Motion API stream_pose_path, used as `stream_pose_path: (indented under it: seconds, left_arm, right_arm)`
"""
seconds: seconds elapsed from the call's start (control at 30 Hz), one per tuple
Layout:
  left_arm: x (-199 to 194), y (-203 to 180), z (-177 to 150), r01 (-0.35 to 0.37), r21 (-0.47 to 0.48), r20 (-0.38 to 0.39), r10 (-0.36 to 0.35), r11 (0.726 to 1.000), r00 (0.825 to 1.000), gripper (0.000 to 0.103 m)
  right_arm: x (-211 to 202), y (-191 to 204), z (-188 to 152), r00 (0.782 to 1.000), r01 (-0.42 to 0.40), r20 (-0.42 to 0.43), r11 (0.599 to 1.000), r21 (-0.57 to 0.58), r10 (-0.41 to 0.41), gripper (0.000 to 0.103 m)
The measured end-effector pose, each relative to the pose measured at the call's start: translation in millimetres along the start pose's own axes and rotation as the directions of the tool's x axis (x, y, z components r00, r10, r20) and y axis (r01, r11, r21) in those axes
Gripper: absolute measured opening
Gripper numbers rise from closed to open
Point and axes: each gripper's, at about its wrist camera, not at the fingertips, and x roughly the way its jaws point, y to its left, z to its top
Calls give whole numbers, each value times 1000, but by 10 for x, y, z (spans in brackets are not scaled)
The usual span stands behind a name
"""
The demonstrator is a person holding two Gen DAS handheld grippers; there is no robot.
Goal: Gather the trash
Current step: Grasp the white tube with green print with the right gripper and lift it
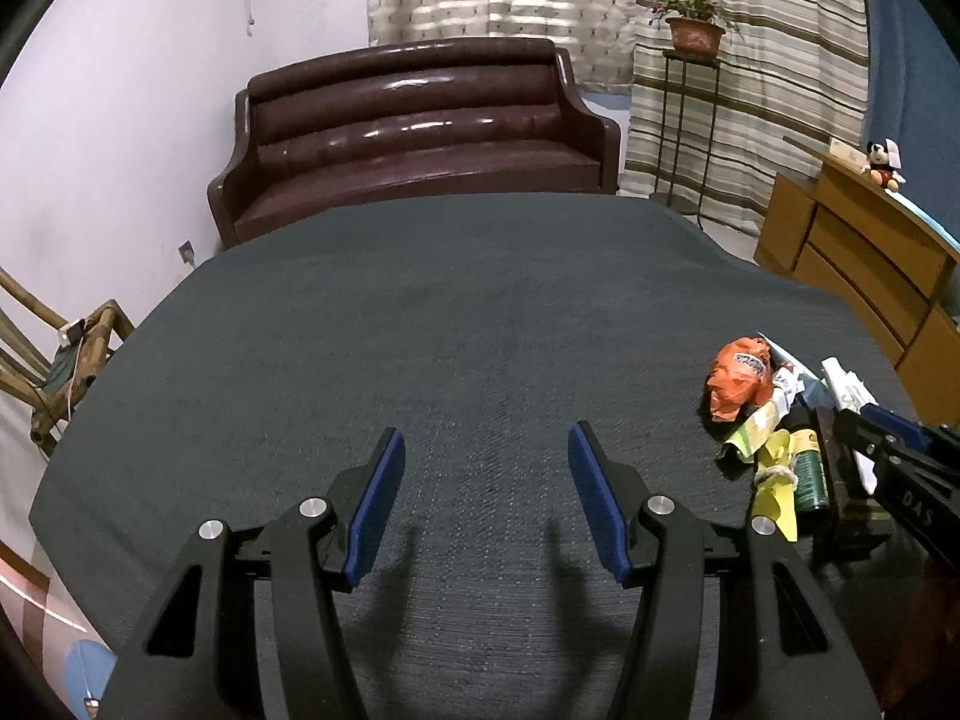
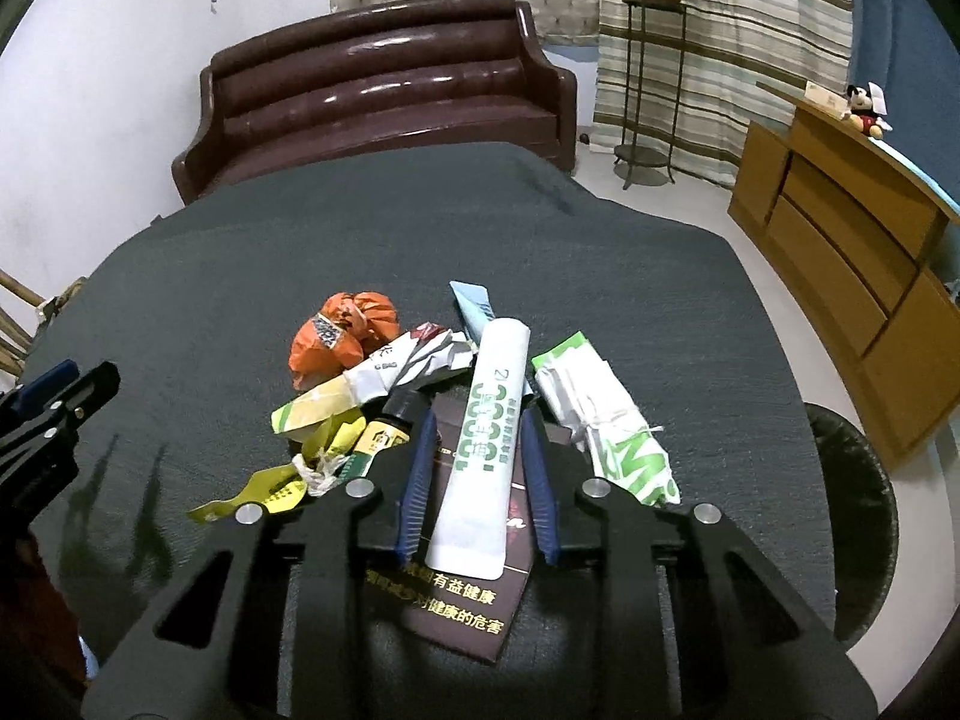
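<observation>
A pile of trash lies on the dark grey tablecloth [image 2: 690, 312]: a crumpled orange wrapper [image 2: 342, 330], a small dark bottle with a yellow-green label [image 2: 384, 432], yellow and green wrappers [image 2: 300, 414], a green-and-white packet [image 2: 606, 420], a white tube [image 2: 486, 444] and a dark cigarette box [image 2: 474, 606] under it. My right gripper [image 2: 480, 420] is closed around the dark box, with the white tube lying on top between the pads. My left gripper [image 1: 486, 438] is open and empty over bare cloth, left of the pile [image 1: 774, 420].
A brown leather sofa [image 1: 414, 138] stands behind the table. A wooden dresser [image 2: 852, 252] with a plush toy is at the right. A plant stand [image 2: 648, 78] is by the curtain. A dark round bin [image 2: 864, 516] sits by the table's right edge.
</observation>
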Motion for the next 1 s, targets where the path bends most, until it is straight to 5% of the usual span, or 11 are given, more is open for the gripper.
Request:
stream_pose_path:
  seconds: [0.57, 1.0]
  left_arm:
    - [23, -67, 27, 44, 18, -10, -44, 999, 999, 56]
    - [-34, -351, 10, 102, 81, -15, -101, 992, 995, 56]
  right_arm:
    - [9, -26, -16, 1000, 13, 16, 1000, 3, -13, 17]
    - [-211, -469, -19, 997, 49, 61, 997, 63, -53, 17]
